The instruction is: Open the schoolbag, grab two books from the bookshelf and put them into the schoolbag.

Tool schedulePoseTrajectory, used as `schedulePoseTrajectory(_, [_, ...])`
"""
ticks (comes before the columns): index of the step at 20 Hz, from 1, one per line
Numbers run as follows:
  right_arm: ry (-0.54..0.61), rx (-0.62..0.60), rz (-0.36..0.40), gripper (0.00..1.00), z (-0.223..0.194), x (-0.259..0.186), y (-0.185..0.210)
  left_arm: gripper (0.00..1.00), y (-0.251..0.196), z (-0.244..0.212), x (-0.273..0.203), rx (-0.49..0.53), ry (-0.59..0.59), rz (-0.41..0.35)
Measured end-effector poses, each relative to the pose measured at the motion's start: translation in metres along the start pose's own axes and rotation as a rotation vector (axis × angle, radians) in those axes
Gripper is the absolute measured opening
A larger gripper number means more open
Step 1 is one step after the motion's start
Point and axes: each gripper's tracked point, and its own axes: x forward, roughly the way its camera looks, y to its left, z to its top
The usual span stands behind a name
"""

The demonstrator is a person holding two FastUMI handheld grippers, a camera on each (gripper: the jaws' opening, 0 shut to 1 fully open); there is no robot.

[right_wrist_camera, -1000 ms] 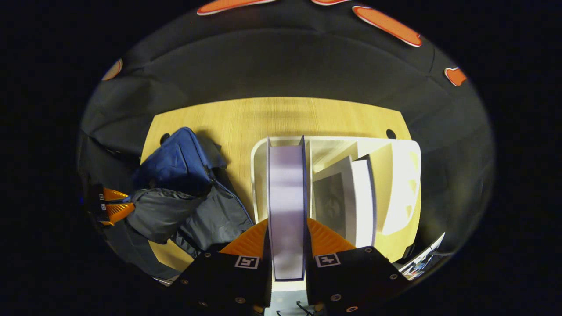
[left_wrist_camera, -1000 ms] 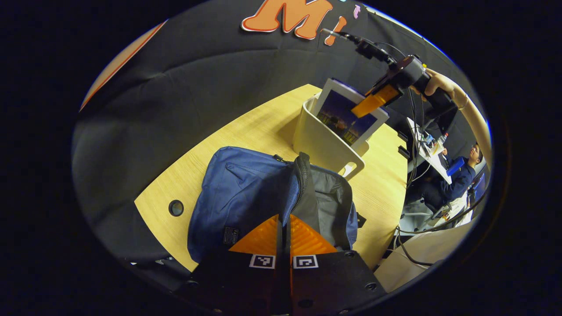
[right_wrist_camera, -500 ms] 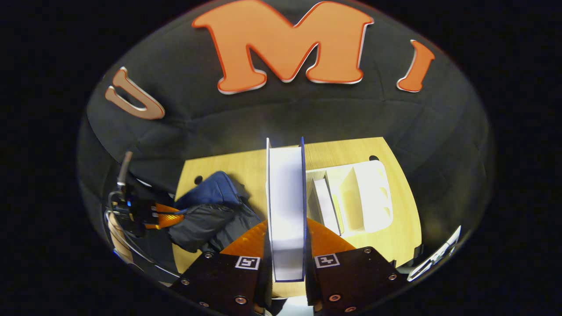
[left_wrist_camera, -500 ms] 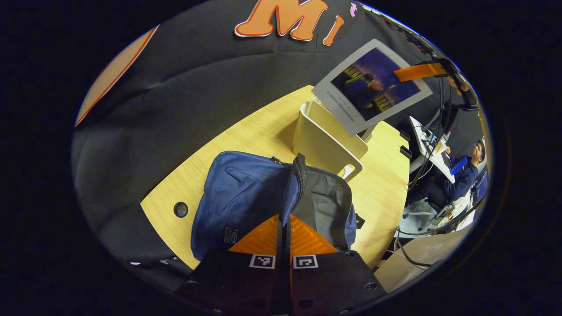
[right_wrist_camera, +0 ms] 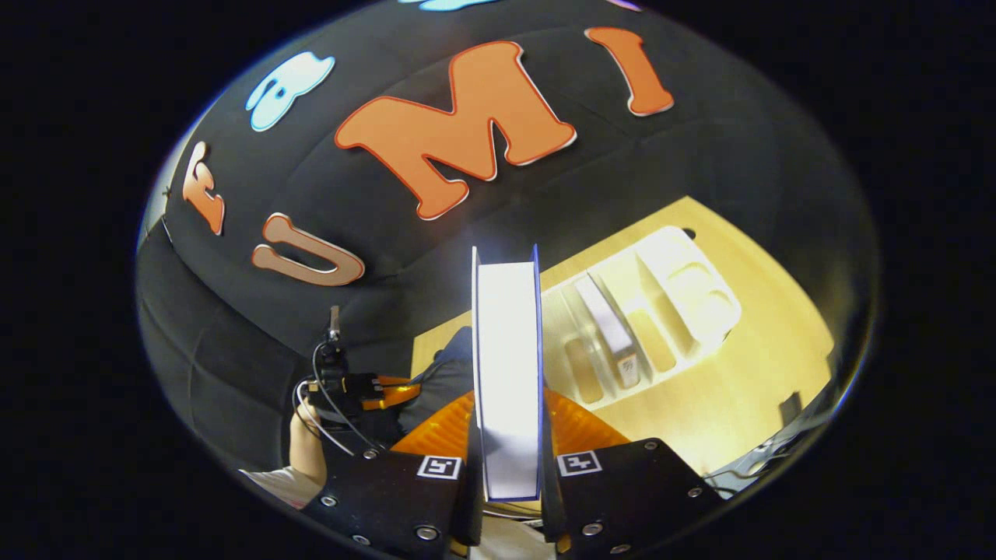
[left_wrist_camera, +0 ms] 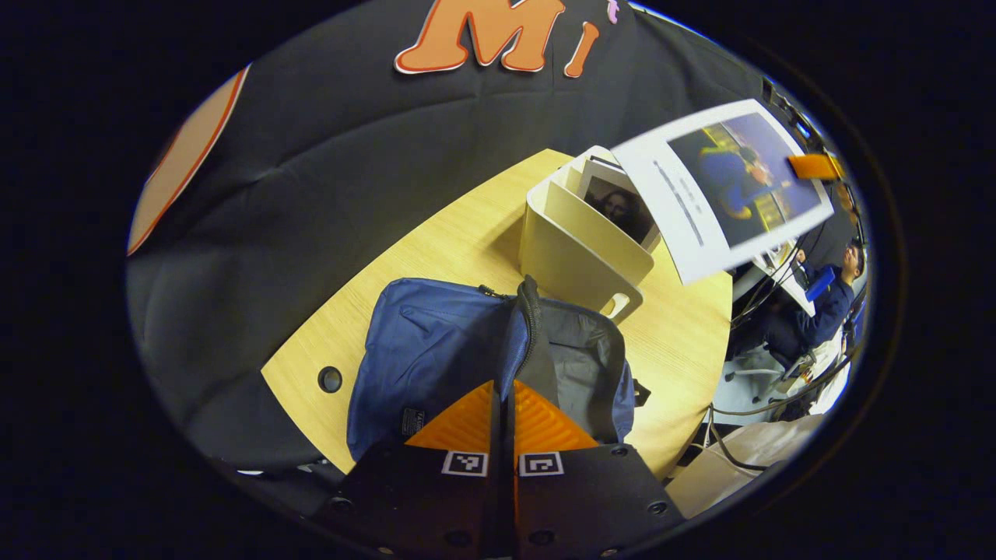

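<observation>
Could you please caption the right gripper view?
Right gripper holds a book above the white bookshelf.

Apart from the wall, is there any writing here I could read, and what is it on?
No text here is legible.
Cover of the book in the right gripper: a line of print, too blurred to read.
Patch on the schoolbag: too small to read.
Sticker on the second book in the bookshelf: too small to read.
Square markers on the left gripper and right gripper: patterns, no words.
</observation>
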Motion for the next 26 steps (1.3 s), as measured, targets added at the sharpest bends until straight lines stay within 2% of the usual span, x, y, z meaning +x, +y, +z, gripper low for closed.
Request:
schedulePoseTrajectory(2, [0.034, 0.075, 0.053, 0.3, -0.036, 0.012, -0.003, 0.01, -0.002, 0.003, 0.001, 0.01, 0.008, 0.007])
schedulePoseTrajectory(5, [0.07, 0.186, 0.079, 0.3, -0.085, 0.035, -0.034, 0.01, -0.006, 0.004, 0.004, 0.02, 0.022, 0.006])
schedulePoseTrajectory(11, [0.111, 0.401, 0.144, 0.3, -0.154, 0.096, -0.061, 0.01, -0.026, 0.006, 0.005, 0.041, 0.053, -0.026])
schedulePoseTrajectory(15, [0.087, 0.458, 0.202, 0.3, -0.163, 0.138, -0.046, 0.01, -0.039, 0.014, -0.002, 0.085, 0.046, -0.021])
schedulePoseTrajectory(19, [0.073, 0.465, 0.188, 0.3, -0.166, 0.188, -0.03, 0.01, -0.049, 0.014, -0.004, 0.069, 0.041, -0.034])
schedulePoseTrajectory(22, [0.095, 0.522, 0.184, 0.3, -0.168, 0.218, -0.014, 0.01, -0.049, 0.015, -0.006, 0.058, 0.037, -0.032])
schedulePoseTrajectory(26, [0.115, 0.511, 0.162, 0.3, -0.174, 0.266, 0.008, 0.01, -0.057, 0.016, -0.011, 0.061, 0.027, -0.05])
